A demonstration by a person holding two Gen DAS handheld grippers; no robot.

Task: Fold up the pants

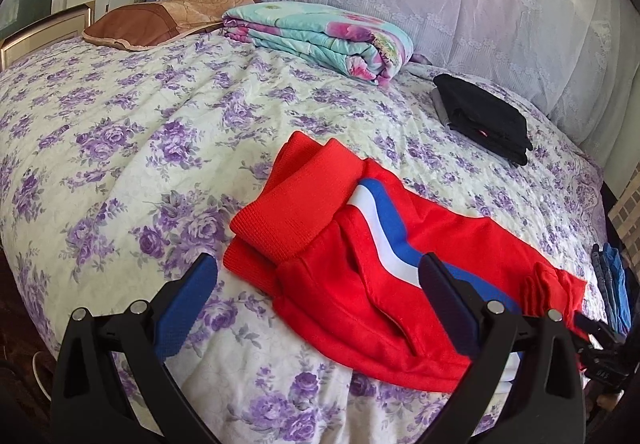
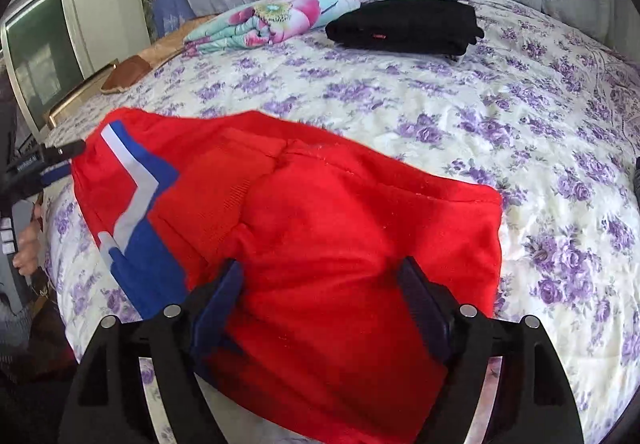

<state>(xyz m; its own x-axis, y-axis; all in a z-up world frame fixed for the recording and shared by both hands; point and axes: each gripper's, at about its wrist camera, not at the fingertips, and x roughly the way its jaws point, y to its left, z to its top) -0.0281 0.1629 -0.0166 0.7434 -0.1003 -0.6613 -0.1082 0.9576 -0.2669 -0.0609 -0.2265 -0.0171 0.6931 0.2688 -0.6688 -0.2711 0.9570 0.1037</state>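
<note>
The red pants (image 2: 320, 212) lie partly folded on the bed (image 1: 120, 104), long axis running left to right before me. My right claw (image 2: 320, 284) stands wide open over them, nearer; my left claw (image 1: 316, 284), open too, holds nothing.

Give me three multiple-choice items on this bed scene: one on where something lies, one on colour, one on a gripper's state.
1. Where is the black stack?
A. on the pillow
B. on the bedspread, right of the quilt
C. under the pants

2. What colour are the stripes on the red pants?
A. green and yellow
B. black and grey
C. white and blue

3. How is the left gripper?
A. open
B. shut on the pants
C. shut on the quilt

Key: B, the stack lies on the bedspread right of the folded quilt; C, a white and a blue band run side by side; A, its fingers stand wide apart.
</note>
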